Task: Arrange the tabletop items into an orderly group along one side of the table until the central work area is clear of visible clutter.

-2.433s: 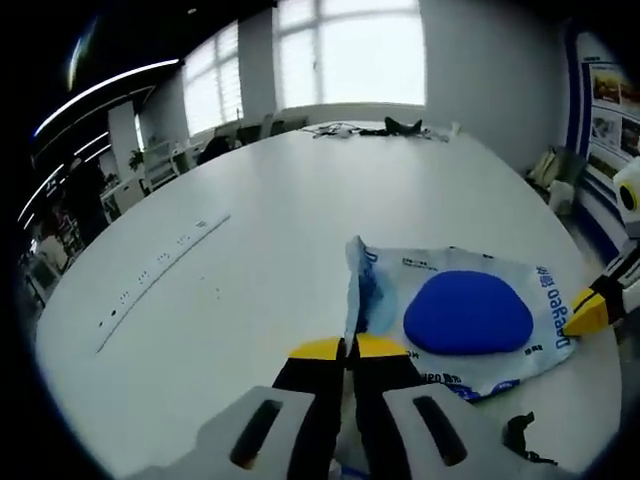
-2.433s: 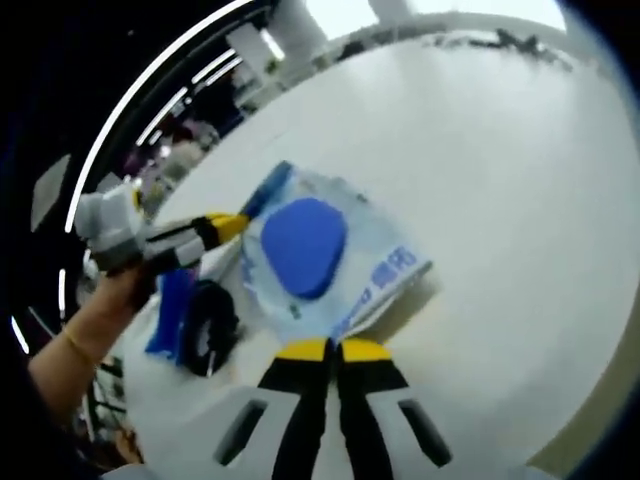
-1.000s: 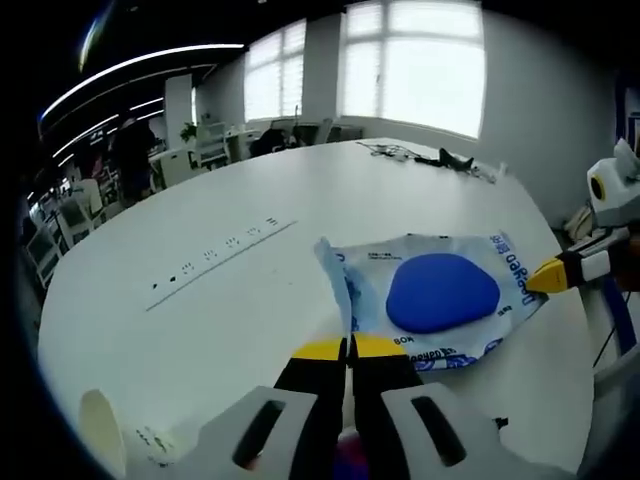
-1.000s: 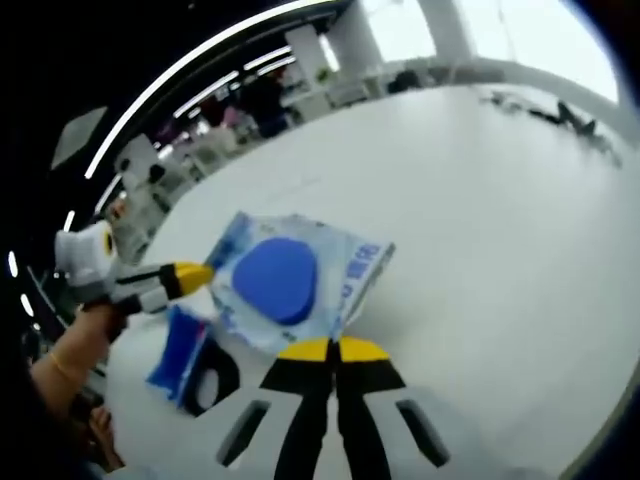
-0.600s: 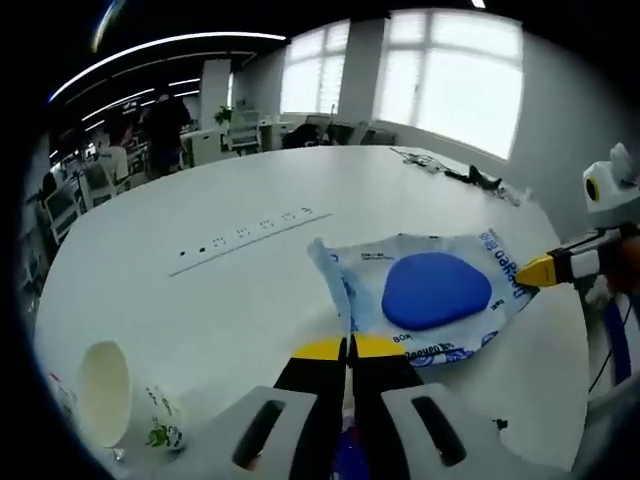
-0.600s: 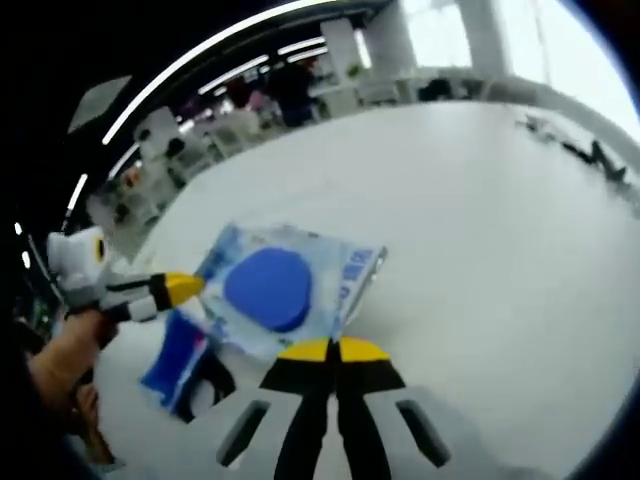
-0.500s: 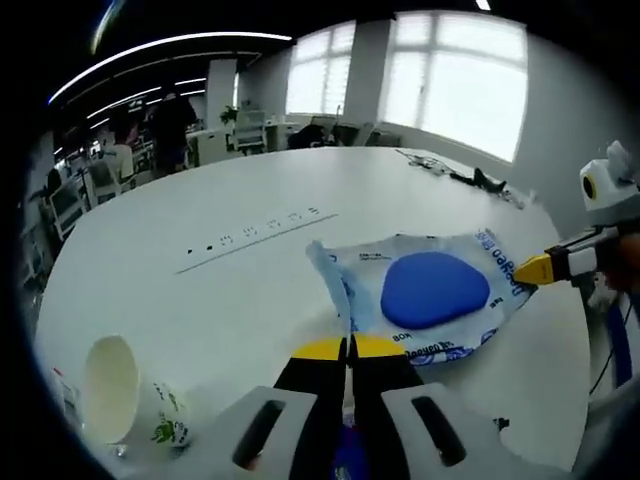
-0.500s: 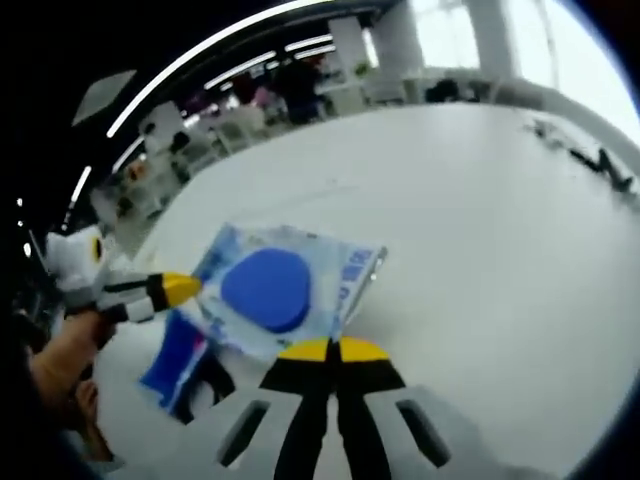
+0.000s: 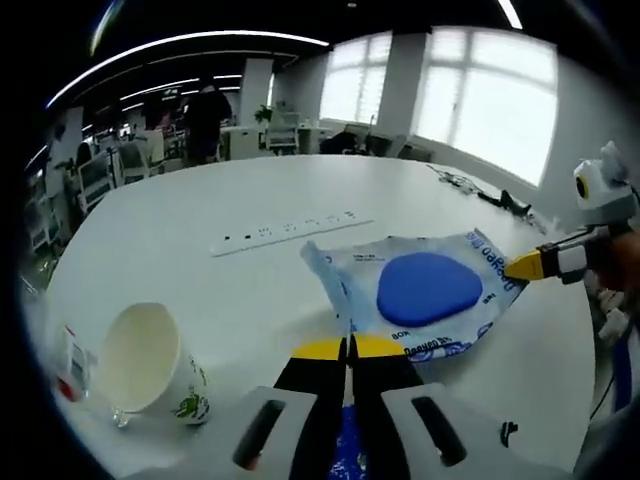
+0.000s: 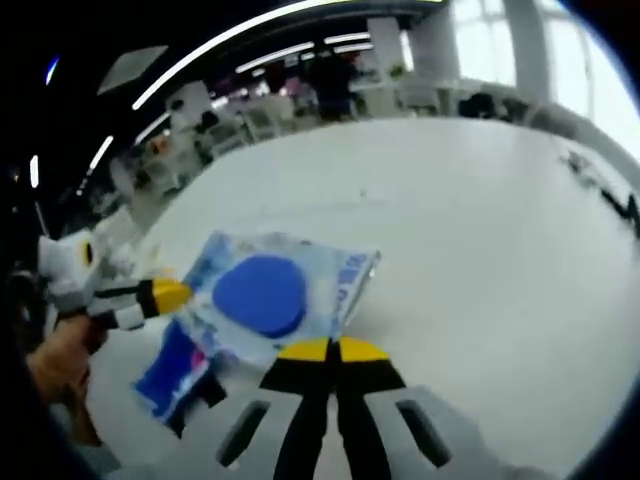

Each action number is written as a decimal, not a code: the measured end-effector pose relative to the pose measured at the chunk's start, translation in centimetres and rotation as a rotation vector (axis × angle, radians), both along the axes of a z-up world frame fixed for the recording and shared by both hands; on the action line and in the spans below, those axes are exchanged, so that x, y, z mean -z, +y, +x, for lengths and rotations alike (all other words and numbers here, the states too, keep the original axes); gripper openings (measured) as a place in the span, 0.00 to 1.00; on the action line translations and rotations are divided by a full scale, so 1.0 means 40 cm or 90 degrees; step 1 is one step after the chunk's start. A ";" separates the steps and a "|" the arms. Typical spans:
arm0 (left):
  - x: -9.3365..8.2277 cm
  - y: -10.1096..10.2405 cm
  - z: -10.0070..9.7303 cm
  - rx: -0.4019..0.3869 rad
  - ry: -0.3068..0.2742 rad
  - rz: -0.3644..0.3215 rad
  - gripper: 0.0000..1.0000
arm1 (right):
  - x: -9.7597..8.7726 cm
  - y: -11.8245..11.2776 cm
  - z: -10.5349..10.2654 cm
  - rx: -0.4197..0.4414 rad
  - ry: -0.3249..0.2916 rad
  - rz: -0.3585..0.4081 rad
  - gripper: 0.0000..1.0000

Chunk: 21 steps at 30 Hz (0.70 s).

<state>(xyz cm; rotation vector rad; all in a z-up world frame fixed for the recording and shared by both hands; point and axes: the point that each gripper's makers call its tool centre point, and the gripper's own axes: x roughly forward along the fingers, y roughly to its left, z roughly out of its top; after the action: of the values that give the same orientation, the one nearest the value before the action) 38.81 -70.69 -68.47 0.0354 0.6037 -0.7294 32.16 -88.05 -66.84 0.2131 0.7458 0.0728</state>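
In the left gripper view, a packet (image 9: 420, 295) lies on the table (image 9: 200, 210), a tipped cup (image 9: 150, 365) to its left.

The left gripper (image 9: 350, 347) is pinching a clear packet (image 9: 410, 300) holding a blue pad over a white table (image 9: 190, 220), the right gripper (image 9: 525, 266) gripping its far right corner, a paper cup (image 9: 150, 362) lying near left.

Both cameras sit low and close over the white table (image 9: 200, 210), the left gripper view facing the bright windows and the right gripper view the dim office side, sharing the clear packet (image 9: 420, 300) (image 10: 270, 300) with its blue disc from opposite ends.
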 end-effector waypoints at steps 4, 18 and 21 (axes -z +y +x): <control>0.000 0.015 0.007 -0.028 0.008 -0.014 0.00 | 0.007 0.011 0.023 -0.007 0.001 0.006 0.00; 0.025 0.080 0.018 -0.090 -0.020 0.018 0.00 | 0.031 0.059 0.093 -0.028 0.005 0.010 0.00; 0.033 0.091 0.019 -0.100 -0.021 0.027 0.00 | 0.044 0.068 0.107 -0.032 0.007 0.014 0.00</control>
<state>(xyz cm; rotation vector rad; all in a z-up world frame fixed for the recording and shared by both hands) 39.58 -67.06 -69.79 0.0383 0.5828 -0.5626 36.44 -85.34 -68.62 0.2157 0.7613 0.1277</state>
